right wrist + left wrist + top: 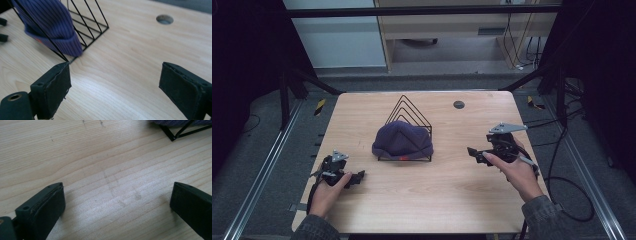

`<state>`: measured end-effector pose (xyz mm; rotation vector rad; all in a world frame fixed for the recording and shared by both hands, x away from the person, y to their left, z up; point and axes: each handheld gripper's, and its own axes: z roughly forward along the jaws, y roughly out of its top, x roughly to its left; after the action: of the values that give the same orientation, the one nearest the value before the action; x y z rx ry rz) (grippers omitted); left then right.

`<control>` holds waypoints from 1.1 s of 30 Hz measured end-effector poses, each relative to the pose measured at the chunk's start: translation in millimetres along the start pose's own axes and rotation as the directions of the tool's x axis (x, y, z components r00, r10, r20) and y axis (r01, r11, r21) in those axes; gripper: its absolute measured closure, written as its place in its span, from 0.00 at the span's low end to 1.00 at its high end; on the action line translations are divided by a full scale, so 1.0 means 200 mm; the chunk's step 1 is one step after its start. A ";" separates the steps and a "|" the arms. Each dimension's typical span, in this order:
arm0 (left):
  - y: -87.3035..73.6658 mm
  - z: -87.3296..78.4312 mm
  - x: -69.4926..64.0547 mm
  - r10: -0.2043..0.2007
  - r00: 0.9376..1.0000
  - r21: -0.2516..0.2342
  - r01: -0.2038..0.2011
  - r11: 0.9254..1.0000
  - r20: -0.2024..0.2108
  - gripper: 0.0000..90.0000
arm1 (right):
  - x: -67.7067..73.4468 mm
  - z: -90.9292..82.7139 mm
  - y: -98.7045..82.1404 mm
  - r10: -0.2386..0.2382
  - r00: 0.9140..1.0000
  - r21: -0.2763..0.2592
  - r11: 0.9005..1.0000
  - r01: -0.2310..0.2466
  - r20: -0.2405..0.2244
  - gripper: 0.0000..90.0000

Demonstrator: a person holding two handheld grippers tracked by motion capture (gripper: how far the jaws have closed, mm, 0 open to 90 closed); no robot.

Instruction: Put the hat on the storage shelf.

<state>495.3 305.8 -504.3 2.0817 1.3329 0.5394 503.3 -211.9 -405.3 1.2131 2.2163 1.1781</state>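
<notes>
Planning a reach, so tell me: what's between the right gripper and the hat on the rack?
Nothing but bare table: the high view shows plain wood between the right gripper and the hat on its wire rack.

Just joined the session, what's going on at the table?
A person holds a tool in each hand over a wooden table. The left tool and right tool both sit open and empty, either side of a black wire rack. A purple knit beanie is draped over the rack. Neither tool touches it.

The hat (402,140) covers the front of the wire rack (409,114). In the left gripper view, the frame's top edge crops both.
</notes>
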 end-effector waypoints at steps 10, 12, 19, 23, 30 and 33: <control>0.00 0.00 0.00 0.001 1.000 -0.009 -0.001 1.000 0.003 0.00 | 0.01 0.24 -0.16 0.083 0.995 0.121 0.989 -0.089 0.061 0.13; 0.00 0.00 0.00 0.004 1.000 -0.007 -0.004 1.000 0.003 0.00 | 0.00 0.27 -0.19 0.117 0.989 0.110 0.986 -0.126 0.089 0.14; 0.00 0.01 0.00 0.009 1.000 -0.008 -0.009 1.000 0.006 0.00 | -0.05 0.33 -0.23 0.199 0.971 0.098 0.972 -0.213 0.131 0.15; 0.00 0.01 0.00 0.009 1.000 -0.013 -0.009 1.000 0.005 0.00 | -0.04 0.36 -0.25 0.141 0.978 0.159 0.973 -0.165 0.154 0.14; 0.00 0.01 0.00 0.011 1.000 -0.012 -0.010 1.000 0.007 0.00 | -0.02 0.40 -0.29 0.076 0.982 0.197 0.974 -0.110 0.173 0.14; 0.00 0.01 0.00 0.010 1.000 -0.014 -0.009 1.000 0.008 0.00 | -0.01 0.40 -0.30 0.062 0.982 0.196 0.976 -0.097 0.180 0.13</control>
<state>496.7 305.6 -505.3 2.0777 1.3114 0.5422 523.4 -190.9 -500.4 1.4389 2.2173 0.8514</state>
